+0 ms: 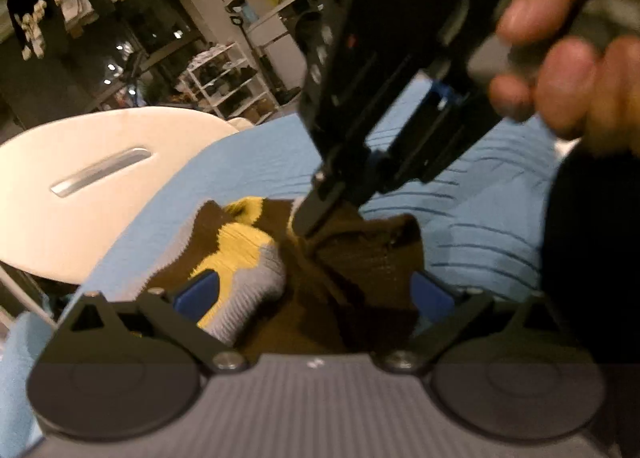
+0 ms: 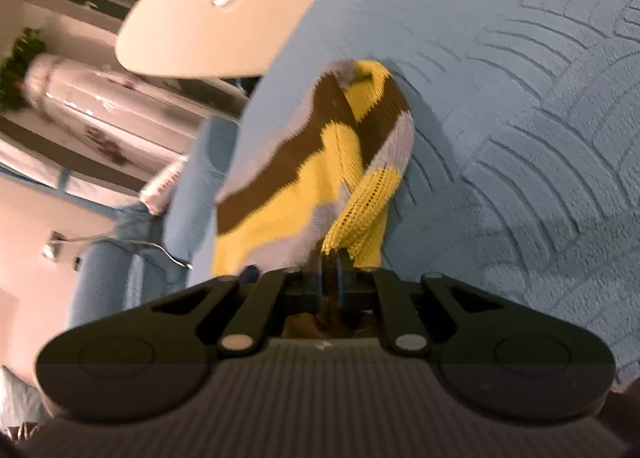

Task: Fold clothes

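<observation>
A knitted garment (image 1: pixel 240 254) in brown, yellow and grey lies bunched on a light blue quilted cover (image 1: pixel 248 170). My left gripper (image 1: pixel 314 292) is open, its blue pads (image 1: pixel 196 290) wide apart with the garment between them. My right gripper (image 1: pixel 314 224) comes down from the upper right, held by a hand (image 1: pixel 572 86), and pinches the brown part. In the right wrist view the right gripper (image 2: pixel 330 270) is shut on a fold of the garment (image 2: pixel 320 162), which stretches away over the cover (image 2: pixel 520 138).
A white rounded seat (image 1: pixel 100 186) with a slot stands just beyond the cover's left edge, also seen as the white seat (image 2: pixel 224 10). A dark sleeve (image 1: pixel 592 250) fills the right side. White shelves (image 1: pixel 228 82) and hanging clothes (image 1: pixel 32 18) are far behind.
</observation>
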A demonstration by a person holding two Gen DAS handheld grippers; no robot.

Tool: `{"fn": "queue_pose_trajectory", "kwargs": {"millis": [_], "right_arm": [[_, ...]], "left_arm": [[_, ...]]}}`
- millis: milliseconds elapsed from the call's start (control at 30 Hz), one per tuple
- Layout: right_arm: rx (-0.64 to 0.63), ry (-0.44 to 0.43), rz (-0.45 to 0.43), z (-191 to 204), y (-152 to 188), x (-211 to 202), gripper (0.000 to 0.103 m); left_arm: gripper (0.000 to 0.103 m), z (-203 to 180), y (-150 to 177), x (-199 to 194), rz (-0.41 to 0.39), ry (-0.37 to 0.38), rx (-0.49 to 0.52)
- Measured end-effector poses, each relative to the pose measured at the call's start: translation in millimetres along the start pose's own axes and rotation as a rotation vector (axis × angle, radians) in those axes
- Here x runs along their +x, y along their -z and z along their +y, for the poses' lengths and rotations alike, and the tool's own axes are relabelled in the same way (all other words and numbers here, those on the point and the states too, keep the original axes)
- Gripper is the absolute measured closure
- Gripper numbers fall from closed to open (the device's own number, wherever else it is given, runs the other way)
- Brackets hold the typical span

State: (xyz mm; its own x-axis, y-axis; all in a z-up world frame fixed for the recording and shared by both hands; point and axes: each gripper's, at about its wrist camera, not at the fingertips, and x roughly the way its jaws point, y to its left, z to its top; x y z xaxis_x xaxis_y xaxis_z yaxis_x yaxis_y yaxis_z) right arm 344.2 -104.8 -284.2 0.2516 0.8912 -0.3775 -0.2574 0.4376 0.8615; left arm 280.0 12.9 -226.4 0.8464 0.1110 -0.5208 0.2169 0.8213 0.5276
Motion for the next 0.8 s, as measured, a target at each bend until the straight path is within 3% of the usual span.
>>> {"fn": "queue_pose_trajectory", "kwargs": {"millis": [100, 133, 167, 200, 233, 367, 433, 467, 500, 567, 633, 800], "right_arm": [[-0.015, -0.048, 0.004, 2, 1, -3, 0.093], [-0.032, -0.071, 0.018, 4, 3, -4, 0.093], [-0.050, -0.094, 0.033, 6, 5, -5, 0.093], [-0.063, -0.110, 0.043, 6, 7, -5, 0.093], [-0.075, -0.127, 0.056, 7, 8, -5, 0.093], [-0.096, -0.187, 0.094, 11, 9, -5, 0.091], [-0.072, -0.155, -0.021, 11, 4, -20, 0.083], [-0.053, -0.141, -0.079, 9, 1, -25, 0.065], [-0.040, -0.123, -0.119, 7, -2, -28, 0.033], [0.006, 0.001, -0.250, 3, -18, -29, 0.014], [0.007, 0.054, -0.239, 3, -34, -13, 0.014], [0.073, 0.080, -0.048, 0, -82, 57, 0.016]], "left_arm": [[0.002, 7, -7, 18, 0.059, 0.037, -0.081], [0.006, 14, -9, 25, 0.088, 0.094, -0.135], [0.027, 24, -9, 31, 0.122, 0.180, -0.199], [0.070, 30, -8, 36, 0.144, 0.231, -0.240], [0.086, 37, -5, 38, 0.153, 0.244, -0.279], [0.091, 61, 9, 36, 0.148, 0.246, -0.409], [0.091, 70, 15, 23, 0.104, 0.227, -0.440], [0.091, 74, 19, 18, 0.084, 0.223, -0.454], [0.091, 77, 21, 13, 0.069, 0.221, -0.462], [0.091, 80, 28, 4, 0.032, 0.217, -0.469], [0.091, 82, 32, -2, 0.013, 0.217, -0.470], [0.091, 93, 38, -17, -0.020, 0.222, -0.505]]}}
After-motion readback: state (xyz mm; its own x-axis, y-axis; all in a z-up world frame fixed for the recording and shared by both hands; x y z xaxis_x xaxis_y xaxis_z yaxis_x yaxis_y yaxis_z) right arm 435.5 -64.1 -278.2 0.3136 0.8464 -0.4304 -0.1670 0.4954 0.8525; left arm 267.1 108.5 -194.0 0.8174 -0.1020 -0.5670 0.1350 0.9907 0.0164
